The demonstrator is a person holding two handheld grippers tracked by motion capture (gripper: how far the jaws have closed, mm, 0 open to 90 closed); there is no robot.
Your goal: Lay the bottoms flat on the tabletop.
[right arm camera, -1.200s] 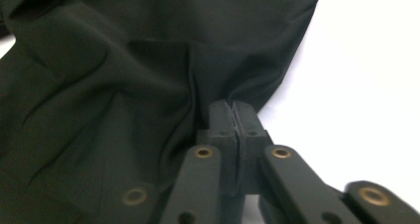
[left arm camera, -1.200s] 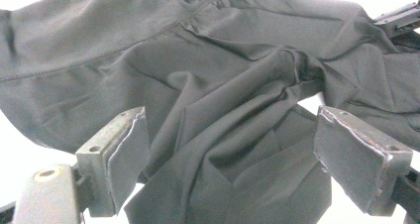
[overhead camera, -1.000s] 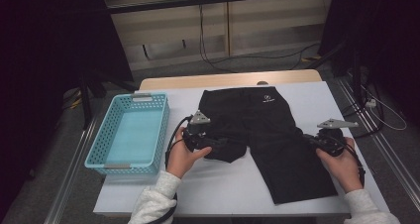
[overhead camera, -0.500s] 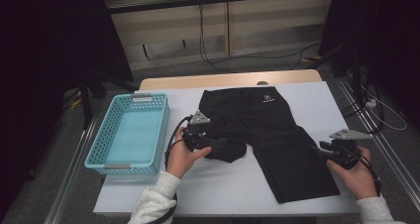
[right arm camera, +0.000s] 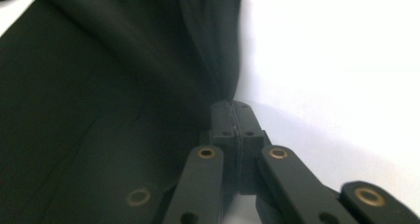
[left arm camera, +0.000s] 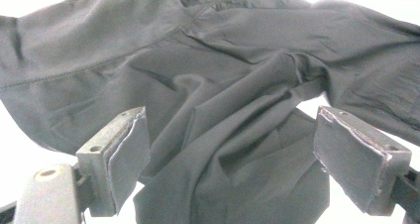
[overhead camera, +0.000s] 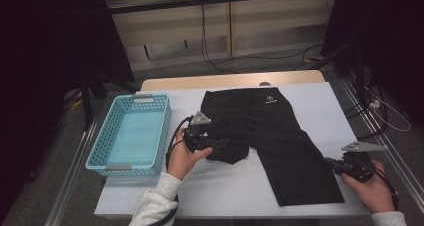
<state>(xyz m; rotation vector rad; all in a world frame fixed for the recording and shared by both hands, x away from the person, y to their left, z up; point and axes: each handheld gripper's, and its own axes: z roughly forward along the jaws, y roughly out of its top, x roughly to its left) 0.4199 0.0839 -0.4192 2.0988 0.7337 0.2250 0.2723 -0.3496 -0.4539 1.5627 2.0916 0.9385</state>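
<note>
A pair of black shorts [overhead camera: 270, 136] lies spread on the white table [overhead camera: 320, 101], with the waistband on the far side and the legs toward the person.

The left gripper [overhead camera: 220, 147] is at the left leg of the shorts, which is bunched and folded up in front of it. In the left gripper view, the two jaws stand wide apart, and the crumpled black cloth [left arm camera: 223, 135] lies between them and beyond them. The pads [left arm camera: 130, 154] do not press on the cloth; there is free space on both sides, so this gripper holds nothing. The left hand [overhead camera: 186, 156] is just behind it, and the blue basket [overhead camera: 131, 131] stands near it, on its outer side, on the table.

The right gripper [overhead camera: 332, 166] is at the outer edge of the right leg of the shorts, near the hem. In the right gripper view, the jaws are pressed together, and the edge of the black cloth [right arm camera: 99, 85] runs down into the place where they meet. Its jaws have just been closing, and they seem to pinch the hem, though the exact contact is dark and hard to see. The right leg lies flat ahead of this gripper, and the bare white table is on its other side. The right hand [overhead camera: 372, 186] holds it from behind, near the corner of the table closest to the person.
</note>
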